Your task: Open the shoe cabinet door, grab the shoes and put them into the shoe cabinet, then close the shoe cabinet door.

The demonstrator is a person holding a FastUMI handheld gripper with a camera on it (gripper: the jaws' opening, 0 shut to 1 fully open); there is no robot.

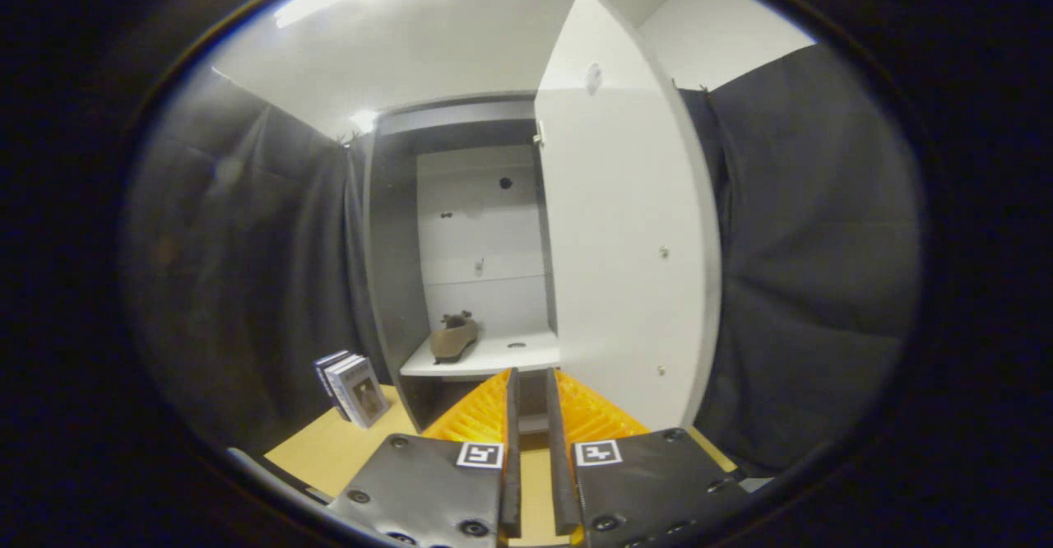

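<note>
Draped black cloth wall (238, 285) at nine o'clock. Near its foot, at about seven o'clock from the cabinet, a few books (352, 387) standing tilted on the tan floor (329, 449), just beside the cabinet's left side panel.

Straight ahead at twelve o'clock, well beyond the fingers: shoe cabinet (395, 285), grey-sided with a pale back panel, standing open. On its white shelf (494, 357), toward the left, one brownish shoe (454, 337), toe pointing forward and down toward the shelf's front edge; a small round hole in the shelf to the shoe's right. No second shoe made out for certain.

At one o'clock, cabinet door (625, 227), white, swung fully outward, hinged on the cabinet's right side, small fittings dotted along its inner face.

At six o'clock, gripper (531, 383), fingers drawn close with only a narrow gap left, holding nothing, tips aimed at the shelf's front edge below the shoe's right. Square printed markers on both finger mounts.

At three o'clock, more black cloth, white wall above.
</note>
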